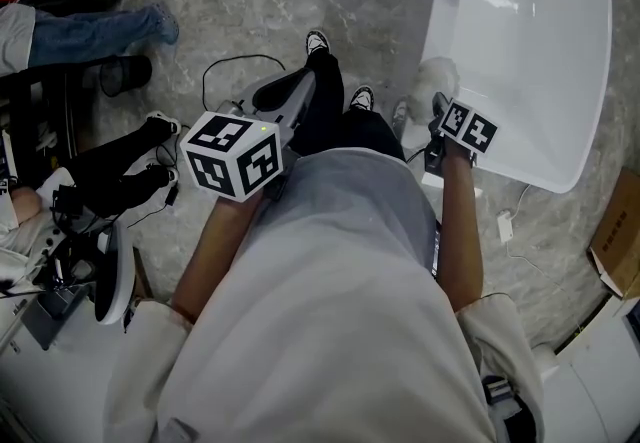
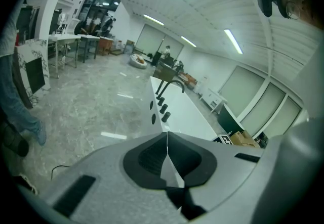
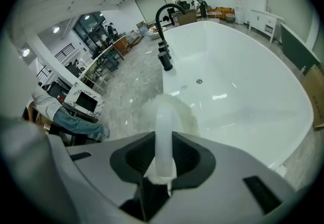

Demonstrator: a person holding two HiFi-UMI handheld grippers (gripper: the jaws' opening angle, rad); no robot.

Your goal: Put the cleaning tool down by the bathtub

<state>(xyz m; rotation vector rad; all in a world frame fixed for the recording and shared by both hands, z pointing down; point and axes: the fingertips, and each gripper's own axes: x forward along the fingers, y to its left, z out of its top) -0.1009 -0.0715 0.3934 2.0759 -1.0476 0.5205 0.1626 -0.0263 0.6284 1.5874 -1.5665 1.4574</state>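
Observation:
My right gripper (image 3: 163,139) is shut on the white handle of the cleaning tool (image 3: 164,132). The tool's pale fluffy head (image 3: 169,112) hangs over the near rim of the white bathtub (image 3: 238,91). In the head view the right gripper (image 1: 440,126) sits at the tub's left edge (image 1: 440,51), with the fluffy head (image 1: 432,79) just beyond it. My left gripper (image 2: 166,139) is shut with nothing between its jaws, held up in front of my body (image 1: 290,111), away from the tub.
A black faucet and knobs (image 3: 164,31) stand on the tub's far-left rim. A person in jeans (image 1: 90,31) sits at the left, near equipment and cables (image 1: 90,231) on the marble floor. A cardboard box (image 1: 618,231) lies right of the tub.

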